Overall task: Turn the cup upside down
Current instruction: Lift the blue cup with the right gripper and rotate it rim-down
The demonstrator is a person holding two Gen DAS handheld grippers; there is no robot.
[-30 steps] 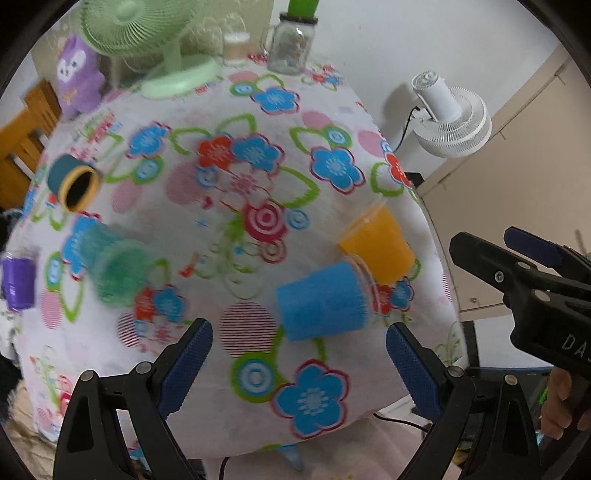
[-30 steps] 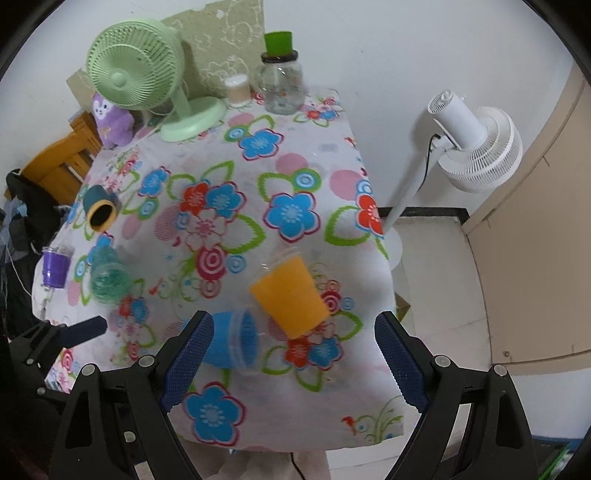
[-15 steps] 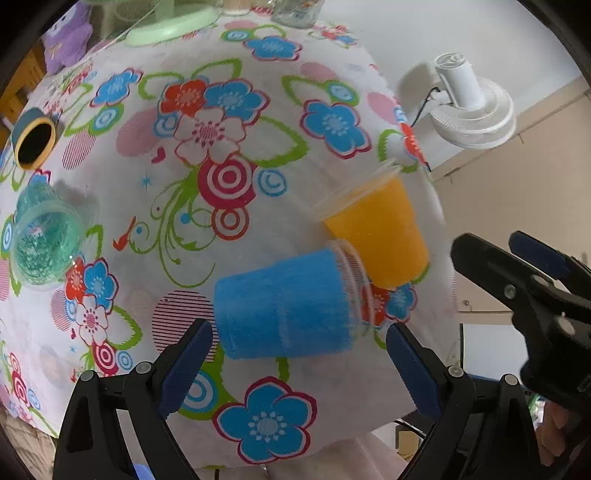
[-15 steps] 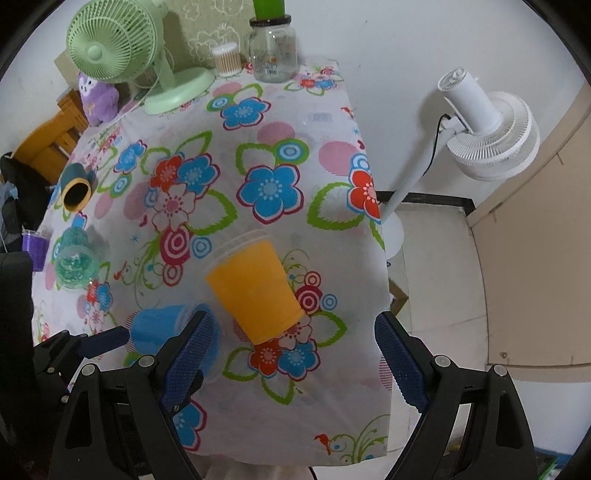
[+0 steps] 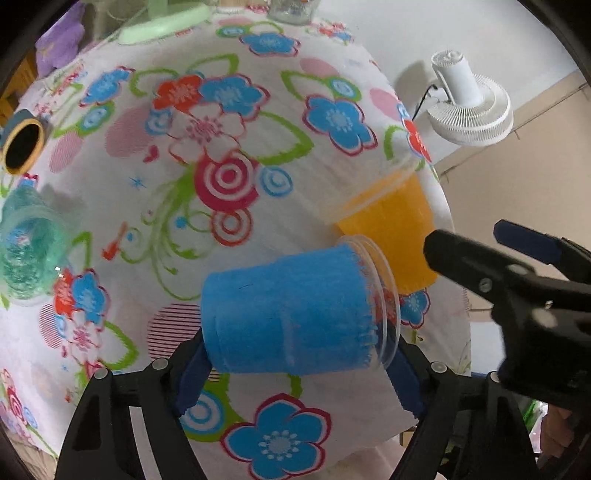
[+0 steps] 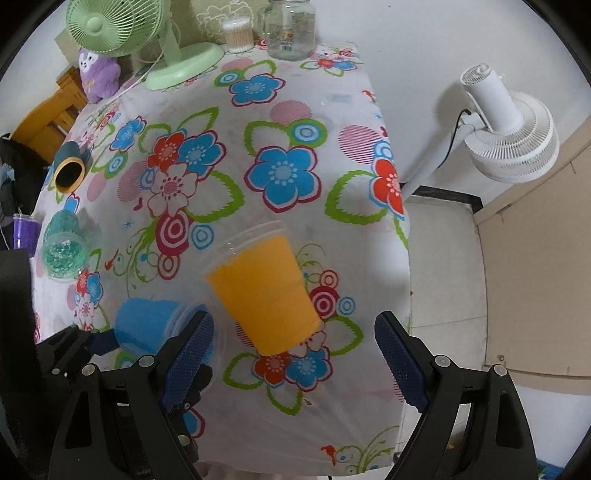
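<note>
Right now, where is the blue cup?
In the left wrist view the blue cup lies on its side between the left gripper fingers, its rim beside the orange cup.

surface (image 6: 295, 92): floral cloth covers it. blue cup (image 6: 147, 325) on side, near front edge; orange cup (image 6: 266, 291) on side just beside it. green cup (image 6: 62, 247), dark cup (image 6: 70, 170) toward left edge. green fan (image 6: 177, 62), glass jar (image 6: 291, 33), purple plush (image 6: 98, 74) at far end.
</note>
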